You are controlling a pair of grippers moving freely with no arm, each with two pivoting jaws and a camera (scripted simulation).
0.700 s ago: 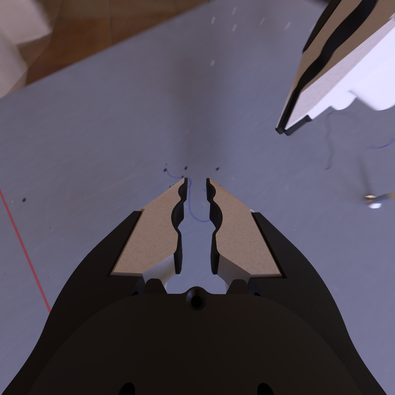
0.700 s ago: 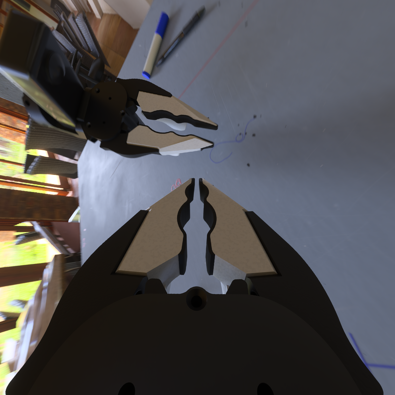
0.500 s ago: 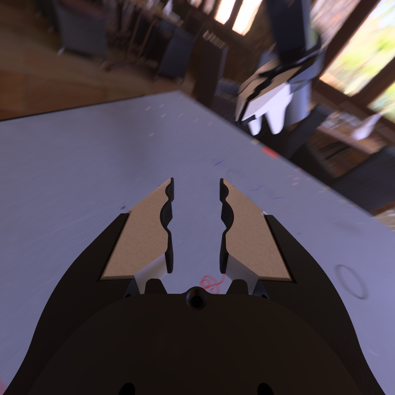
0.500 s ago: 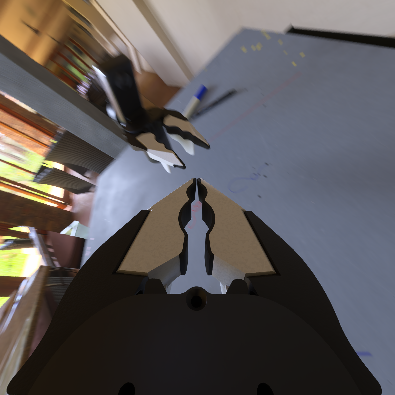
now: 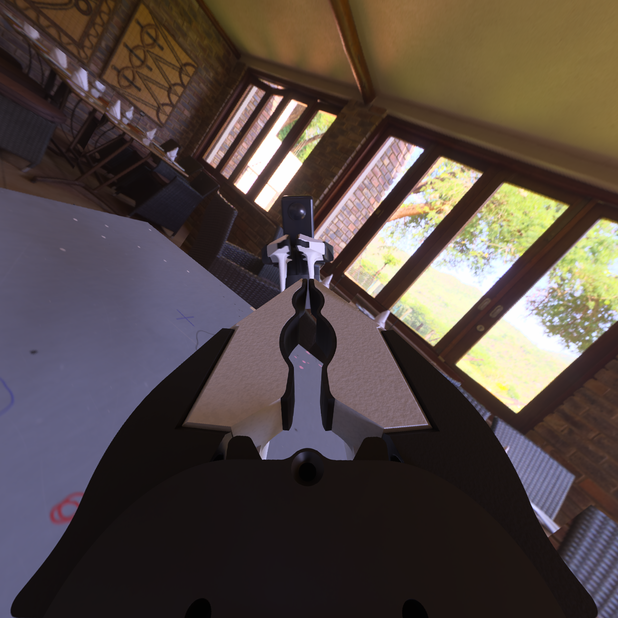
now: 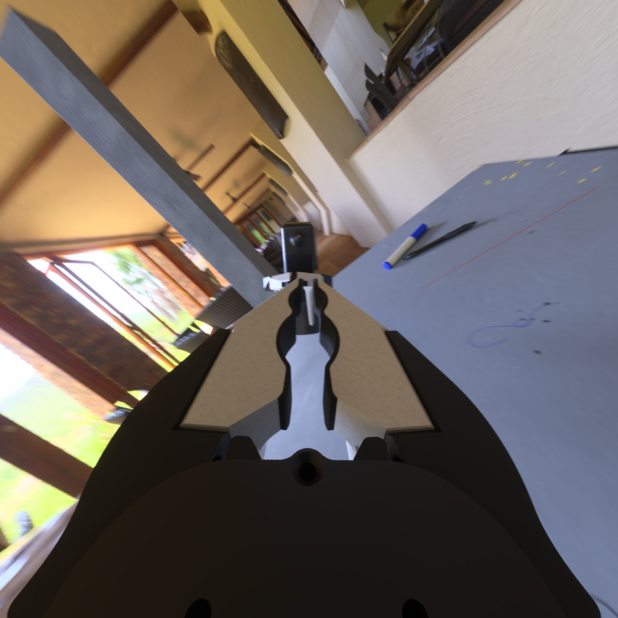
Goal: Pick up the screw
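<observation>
Grey table; blue-capped white marker.

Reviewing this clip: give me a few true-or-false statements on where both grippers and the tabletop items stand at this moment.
1. The left gripper has its fingers closed tip to tip. True.
2. The right gripper holds a screw. False: nothing shows between its fingers, and no screw is visible in either view.
3. A blue-capped marker lies beside a black pen on the grey table. True.
4. The two grippers point away from each other. False: each wrist view shows the other gripper straight ahead, facing it.
5. The marker stands upright. False: it lies flat.
</observation>
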